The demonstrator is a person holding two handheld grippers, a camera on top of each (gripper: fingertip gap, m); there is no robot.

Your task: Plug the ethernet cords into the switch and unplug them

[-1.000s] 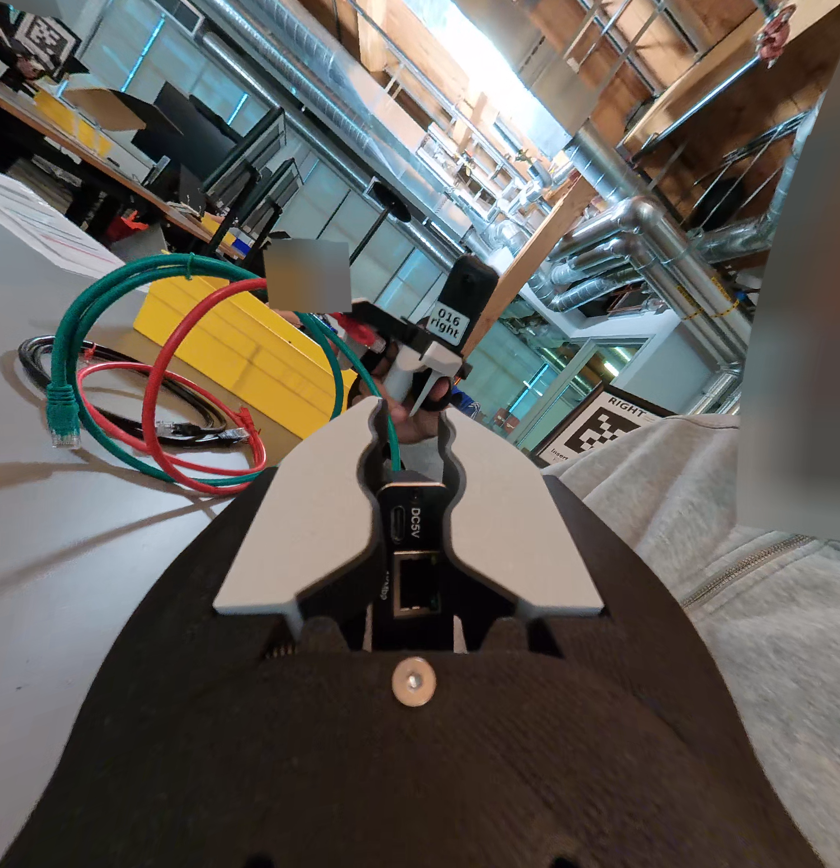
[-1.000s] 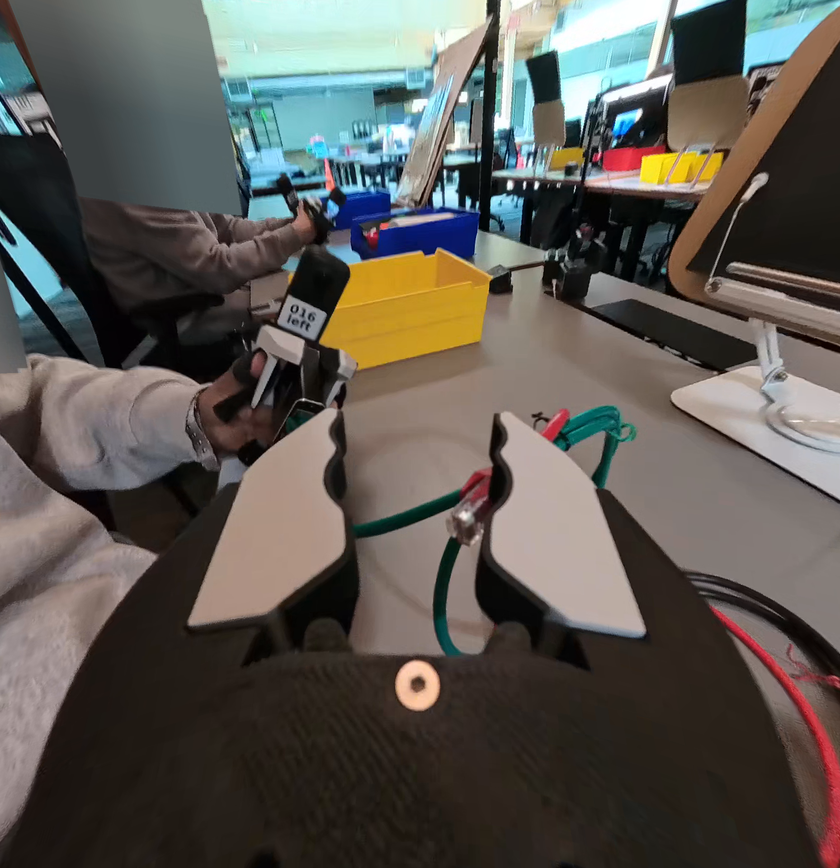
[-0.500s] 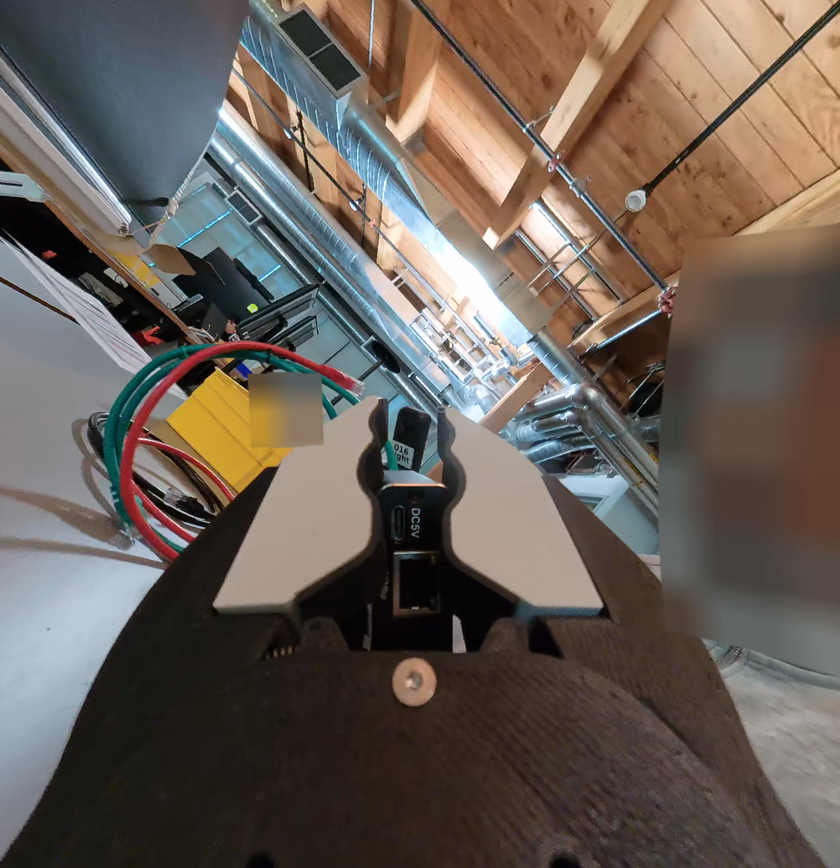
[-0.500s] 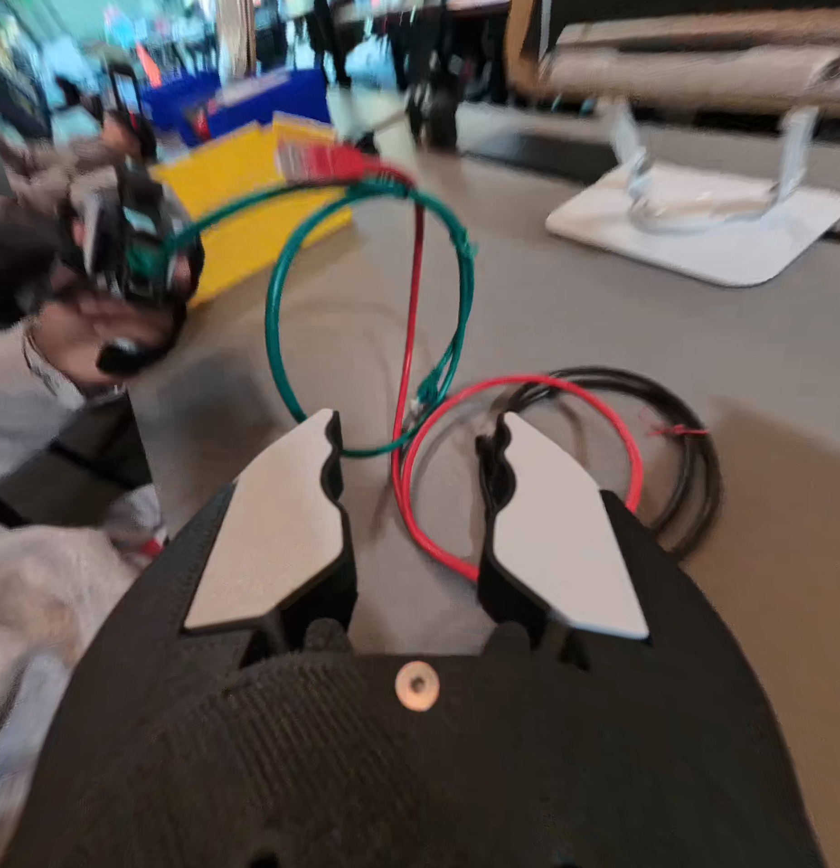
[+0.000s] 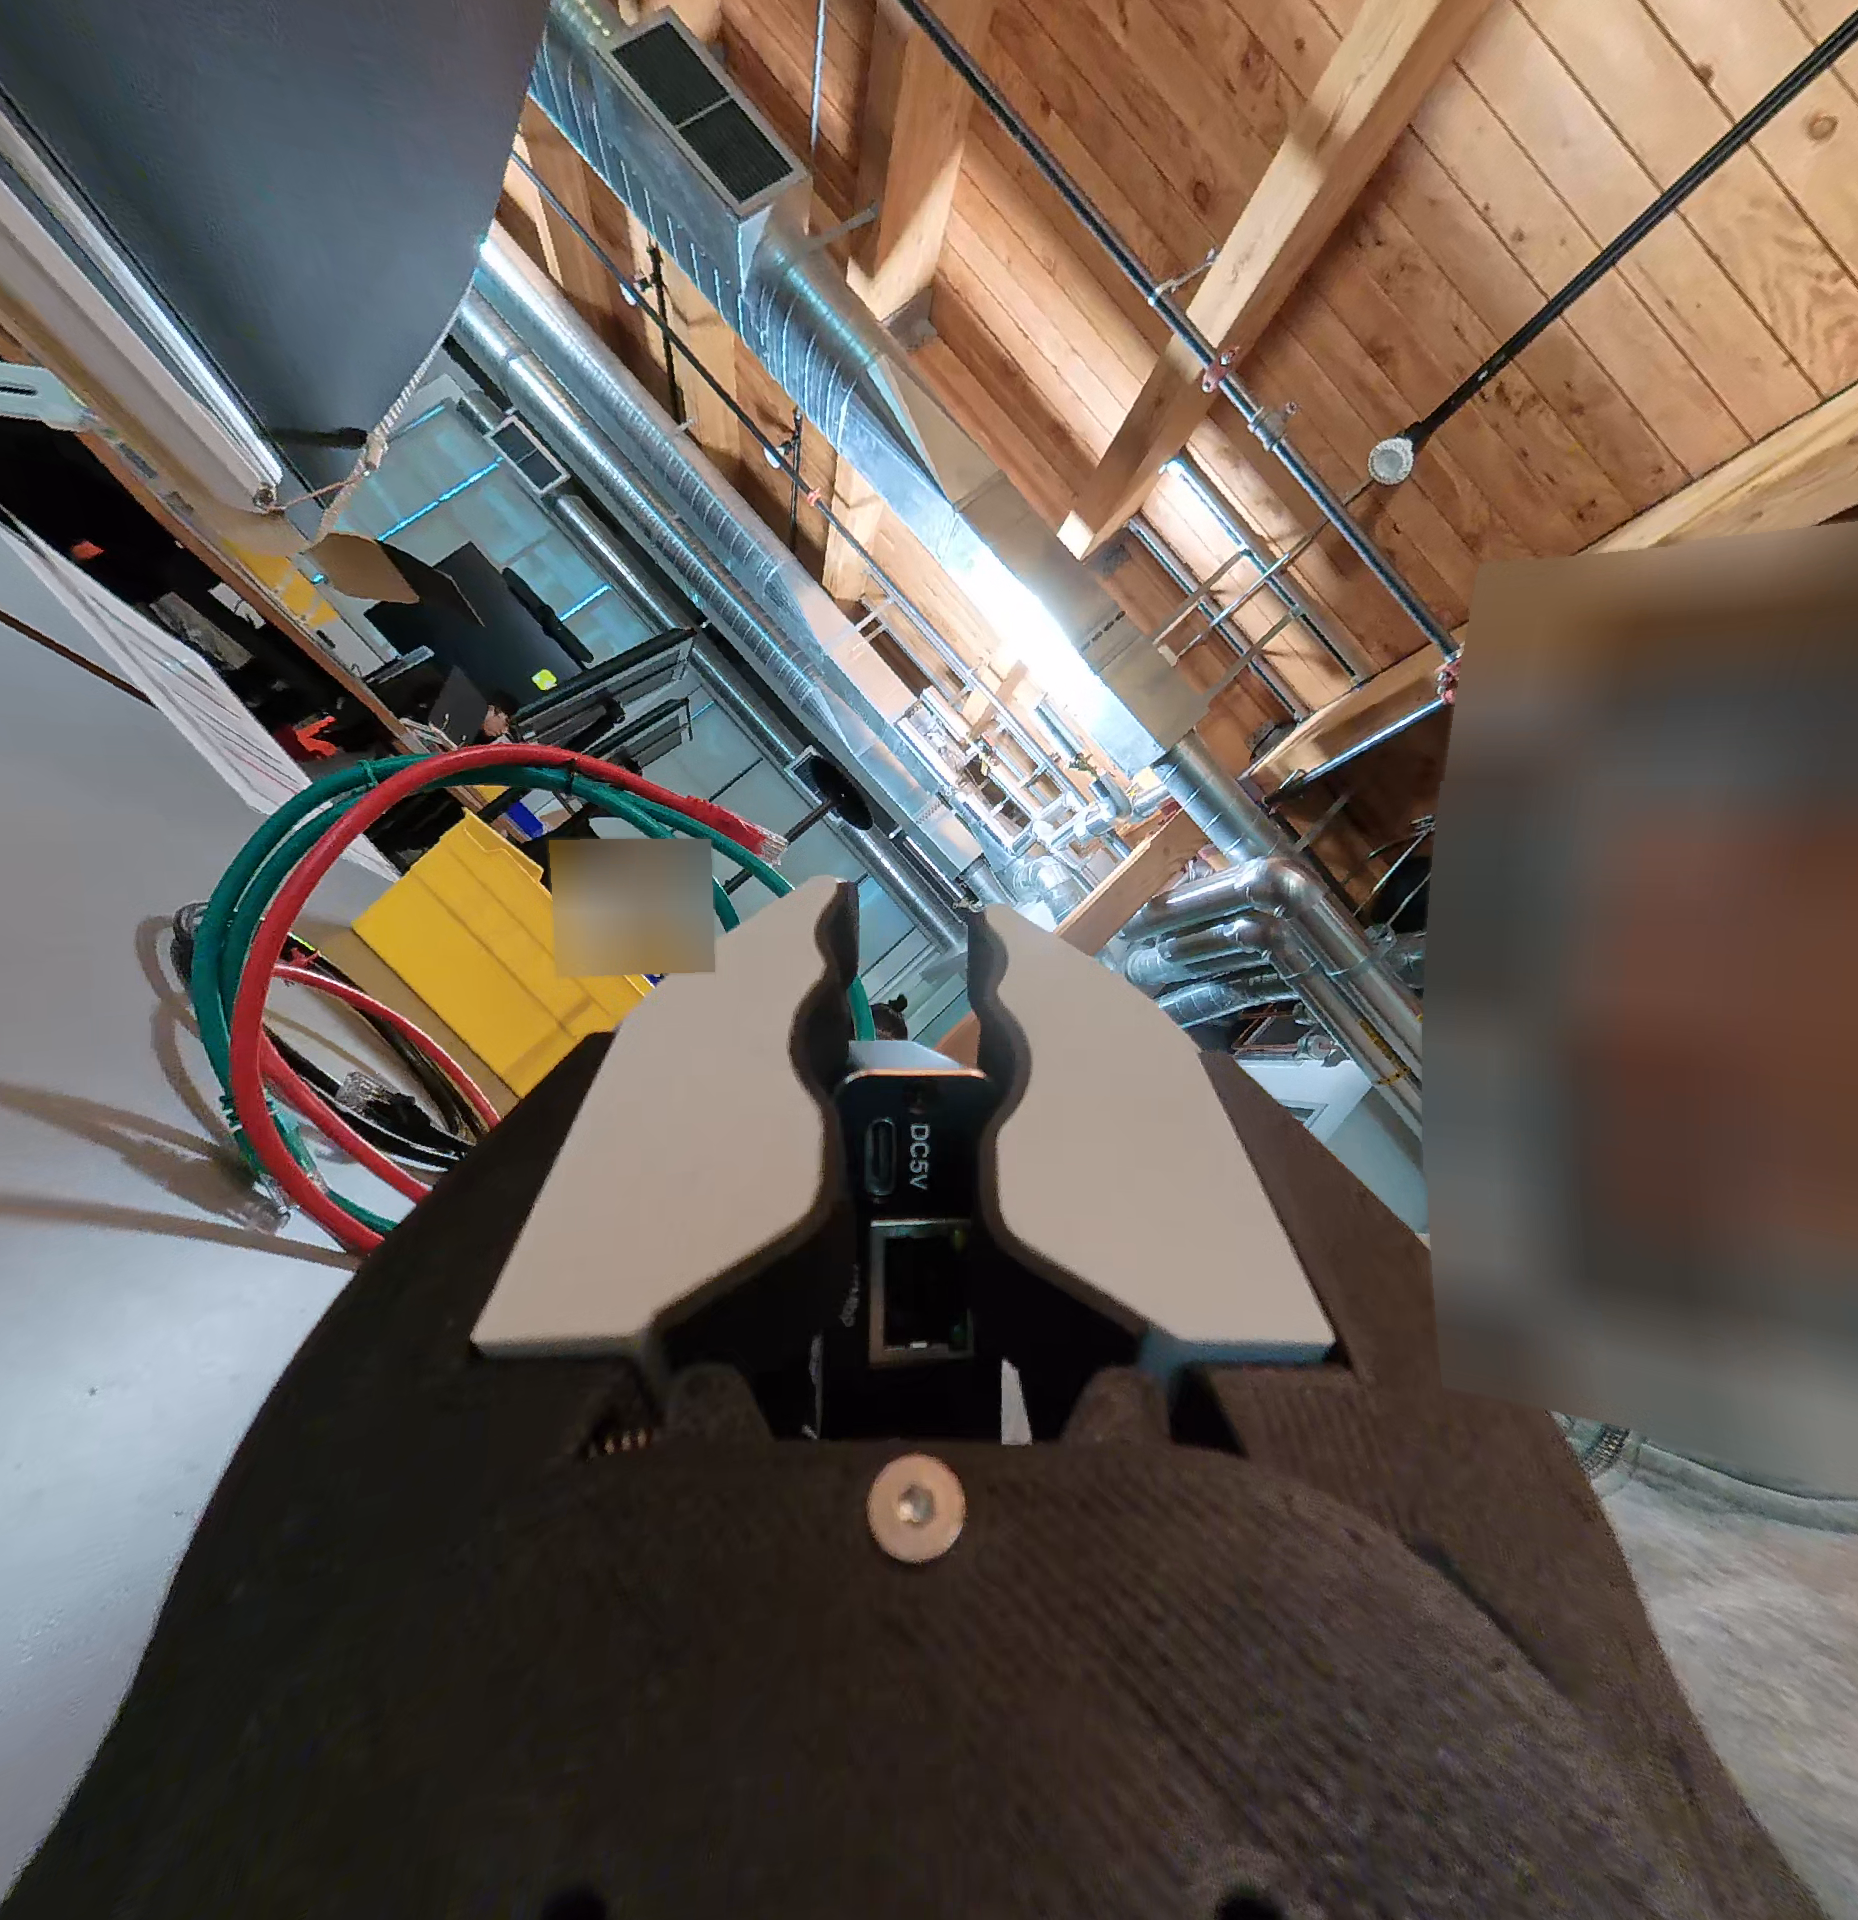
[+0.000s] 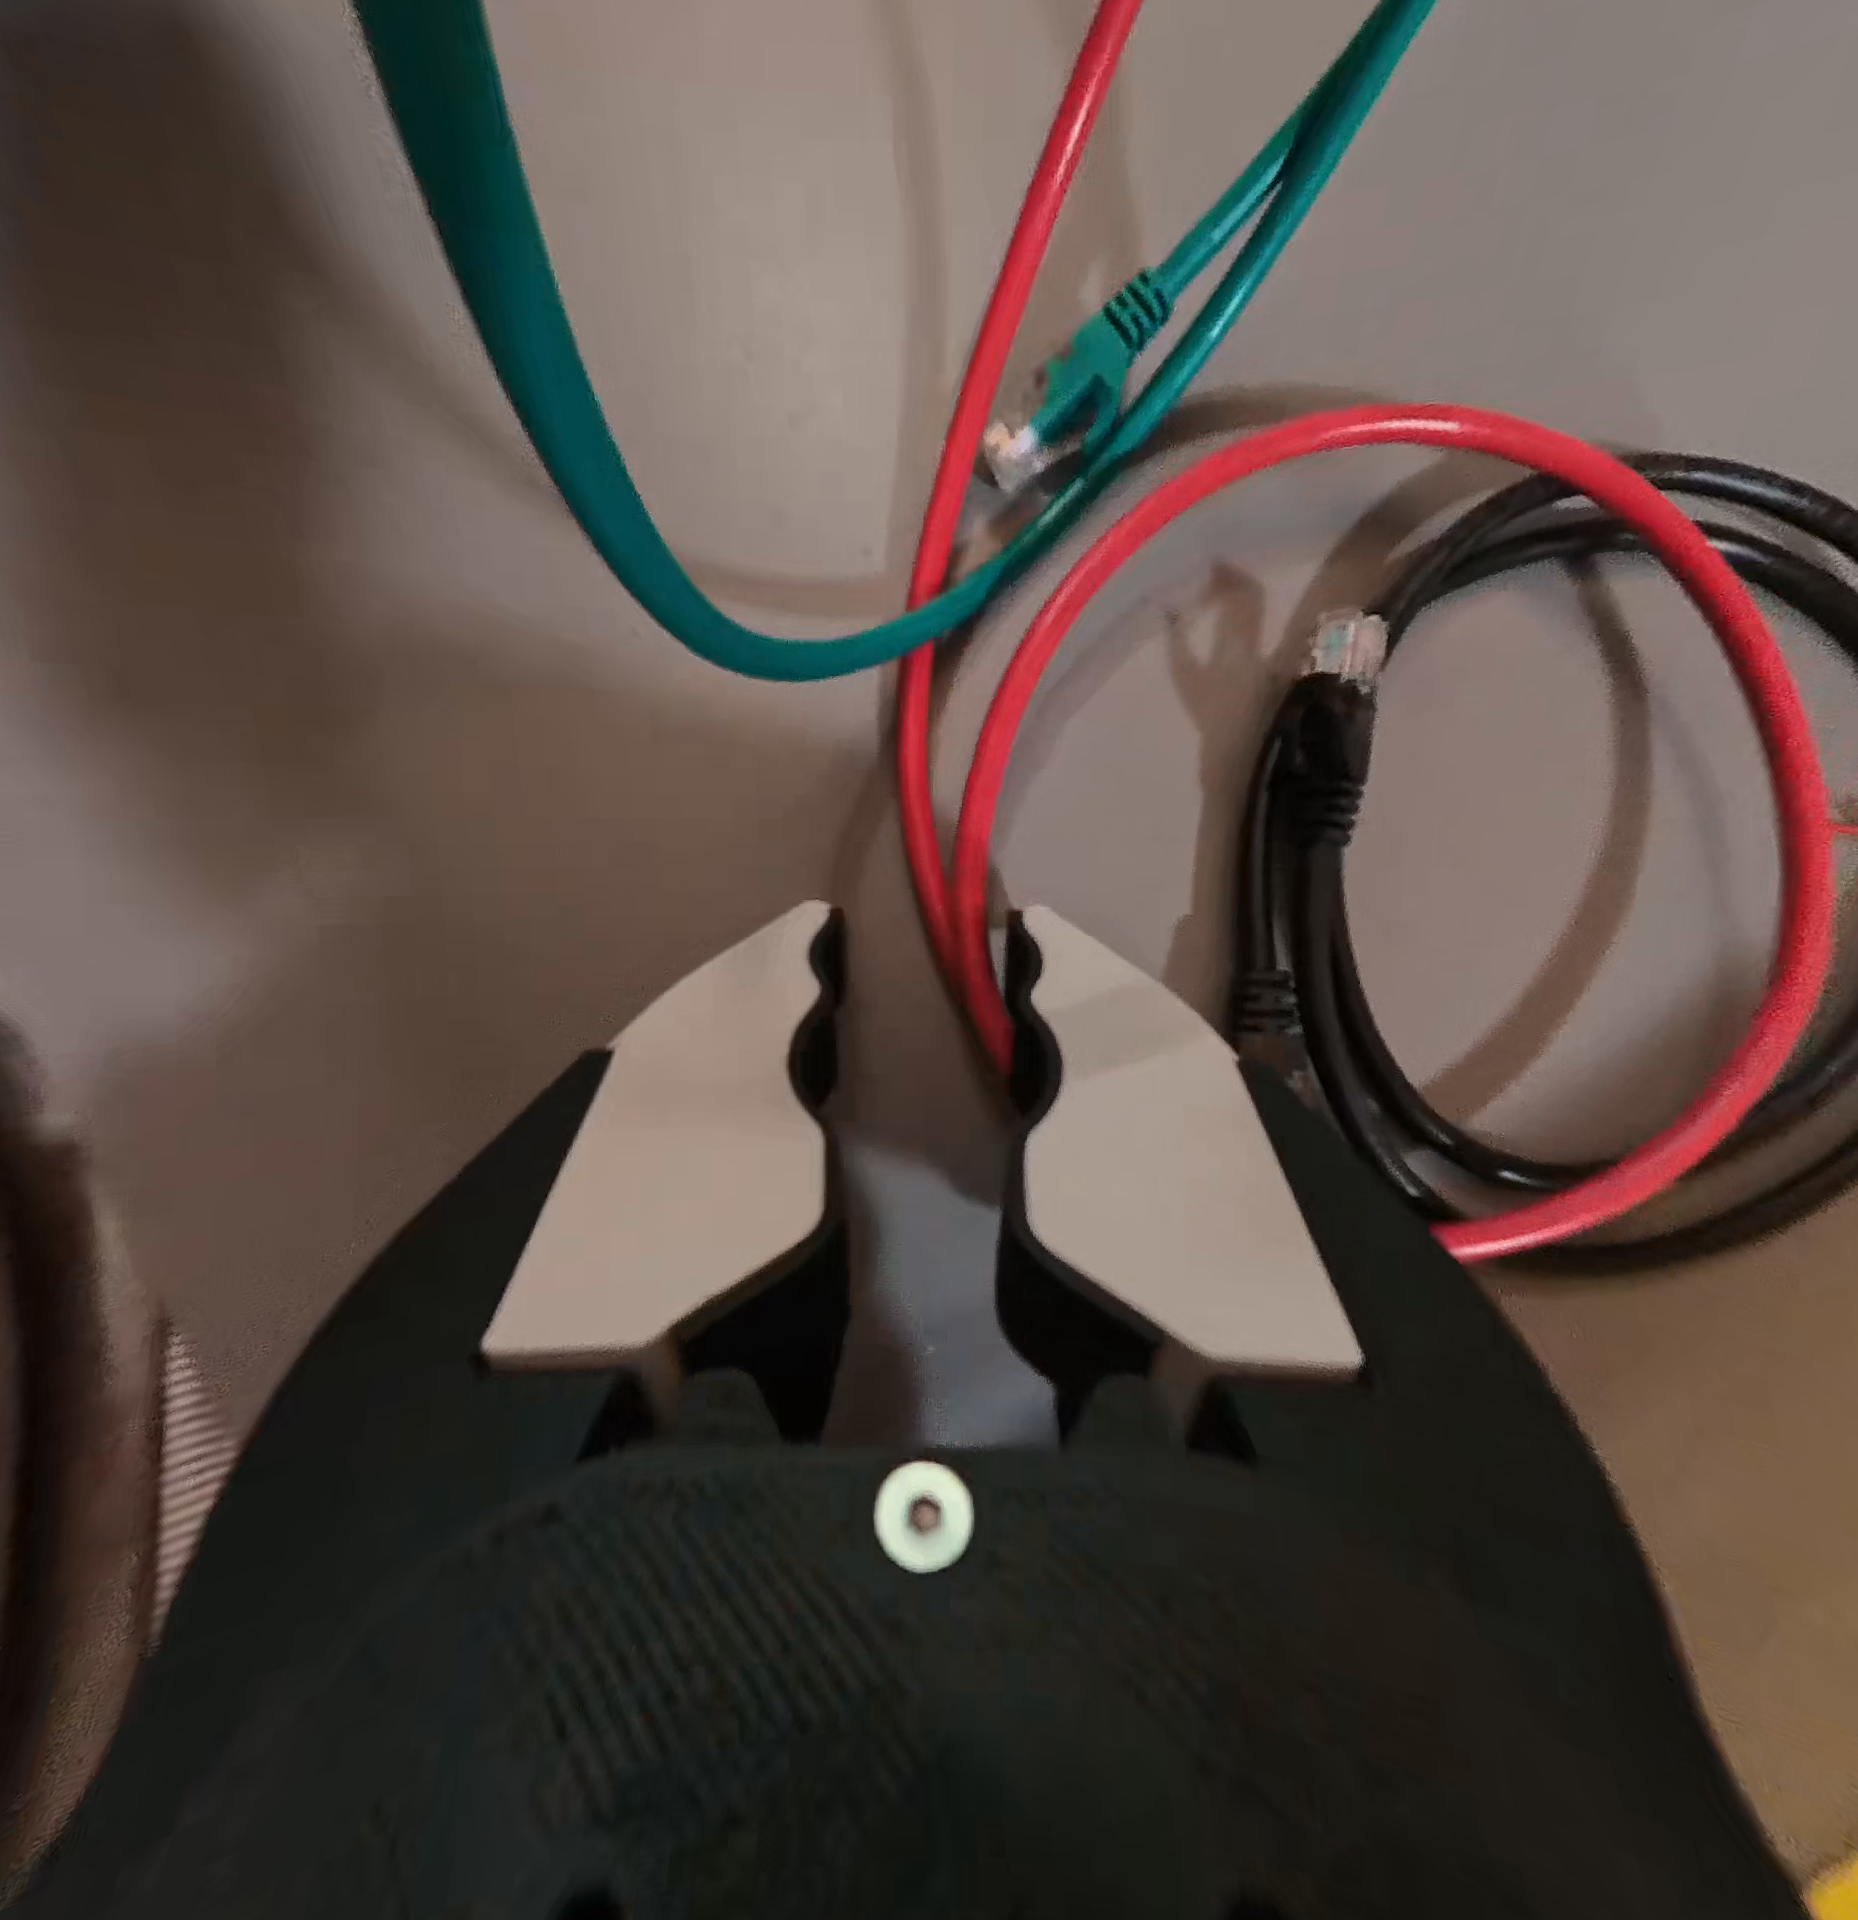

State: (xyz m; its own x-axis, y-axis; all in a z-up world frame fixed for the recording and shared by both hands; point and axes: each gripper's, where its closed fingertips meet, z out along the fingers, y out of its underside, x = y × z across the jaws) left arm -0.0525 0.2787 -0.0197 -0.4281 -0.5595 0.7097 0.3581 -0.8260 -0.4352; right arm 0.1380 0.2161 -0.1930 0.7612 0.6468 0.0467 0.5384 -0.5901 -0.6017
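Left hand-held gripper (image 5: pixel 912 940): pinched on one black switch (image 5: pixel 912 1195), held between its fingers.
Right hand-held gripper (image 6: pixel 925 930): spread above the counter (image 6: pixel 281 623).
Cords, three, counted ahead: green cord (image 6: pixel 551 416), red cord (image 6: pixel 1735 665), black cord (image 6: pixel 1309 790).

We see left gripper (image 5: pixel 912 940) tilted upward, jaws clamped on a load; right gripper (image 6: pixel 923 935) pointing down, jaws parted.

In the left wrist view we see a sharp, bright picture: a glaring skylight (image 5: pixel 1050 644) overhead, and cables casting long shadows along the tabletop (image 5: pixel 94 1351) toward its left edge. In the right wrist view we see dimmer, motion-blurred footage, softest at the fisheye-bent edges.
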